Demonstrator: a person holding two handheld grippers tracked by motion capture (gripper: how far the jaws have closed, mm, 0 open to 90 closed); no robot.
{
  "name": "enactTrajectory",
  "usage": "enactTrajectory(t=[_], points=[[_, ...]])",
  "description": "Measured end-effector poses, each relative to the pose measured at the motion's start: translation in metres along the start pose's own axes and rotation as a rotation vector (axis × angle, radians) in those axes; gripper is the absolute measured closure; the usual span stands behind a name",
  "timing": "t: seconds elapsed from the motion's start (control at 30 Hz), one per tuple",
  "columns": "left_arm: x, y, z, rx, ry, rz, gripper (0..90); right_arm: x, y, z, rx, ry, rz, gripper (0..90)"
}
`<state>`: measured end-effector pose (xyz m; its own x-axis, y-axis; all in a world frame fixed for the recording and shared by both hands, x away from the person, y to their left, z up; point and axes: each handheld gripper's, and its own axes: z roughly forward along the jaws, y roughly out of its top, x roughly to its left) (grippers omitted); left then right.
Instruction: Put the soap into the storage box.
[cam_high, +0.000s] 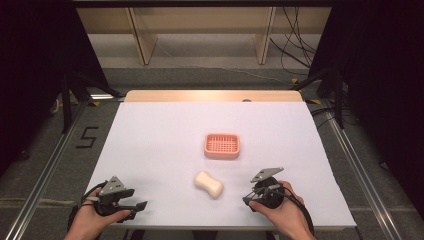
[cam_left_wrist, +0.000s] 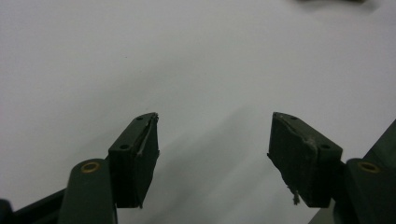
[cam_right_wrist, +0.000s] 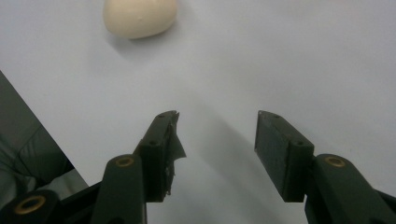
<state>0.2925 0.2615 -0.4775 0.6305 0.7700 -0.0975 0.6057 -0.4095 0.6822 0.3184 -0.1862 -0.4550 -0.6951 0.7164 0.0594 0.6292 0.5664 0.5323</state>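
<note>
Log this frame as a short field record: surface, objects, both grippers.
surface: white table
soap: cream bar, lying bare on the table, near edge
dish: pink soap dish, nothing in it, just beyond the soap
left gripper: jaws open, nothing between them, near left corner
right gripper: jaws open, nothing between them, right of the soap, apart from it

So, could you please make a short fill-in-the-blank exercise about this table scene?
1. The soap dish is coloured ____.
2. The cream soap bar lies on the white table, ____ the dish.
3. The right gripper has its jaws ____.
4. The left gripper holds ____.

Missing words: pink; outside; open; nothing
</note>
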Motion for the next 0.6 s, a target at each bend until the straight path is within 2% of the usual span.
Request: enactTrajectory(t=[0.1, 0.13, 0.17, 0.2, 0.23, 0.3, 0.37, 0.43, 0.53, 0.57, 0.6], points=[[-0.001, 0.000, 0.000, 0.002, -0.004, -0.004, 32.8, 0.003, 0.003, 0.001, 0.027, -0.001, 0.015, 49.5], [0.000, 0.001, -0.001, 0.013, -0.012, 0.017, 32.8, 0.004, 0.005, 0.003, 0.028, 0.011, 0.002, 49.5], [0.000, 0.001, 0.000, 0.009, -0.015, 0.002, 32.7, 0.004, 0.007, 0.004, 0.042, 0.009, -0.008, 49.5], [-0.001, 0.000, 0.001, 0.007, -0.015, -0.001, 32.7, 0.005, 0.009, 0.004, 0.069, -0.004, 0.004, 49.6], [0.000, 0.000, 0.000, 0.008, -0.014, 0.019, 32.7, 0.005, 0.011, 0.004, 0.066, 0.003, -0.008, 49.9], [-0.001, 0.000, 0.001, 0.010, -0.016, 0.009, 32.7, 0.006, 0.016, 0.004, 0.083, -0.002, -0.033, 49.5], [0.000, -0.001, 0.000, 0.009, -0.016, 0.017, 32.8, 0.007, 0.022, 0.003, 0.105, -0.002, -0.046, 49.6], [0.000, 0.000, 0.000, 0.012, -0.016, 0.013, 32.7, 0.008, 0.028, 0.002, 0.147, 0.005, -0.051, 49.4], [-0.002, 0.000, 0.002, 0.003, -0.002, 0.004, 32.7, 0.008, 0.039, 0.002, 0.160, -0.007, -0.096, 49.1], [-0.002, 0.000, 0.002, 0.005, -0.005, 0.003, 32.8, 0.008, 0.043, 0.003, 0.189, 0.008, -0.100, 48.1], [-0.002, 0.000, 0.002, 0.003, -0.003, 0.003, 32.8, 0.008, 0.043, 0.003, 0.189, 0.008, -0.100, 48.1]])
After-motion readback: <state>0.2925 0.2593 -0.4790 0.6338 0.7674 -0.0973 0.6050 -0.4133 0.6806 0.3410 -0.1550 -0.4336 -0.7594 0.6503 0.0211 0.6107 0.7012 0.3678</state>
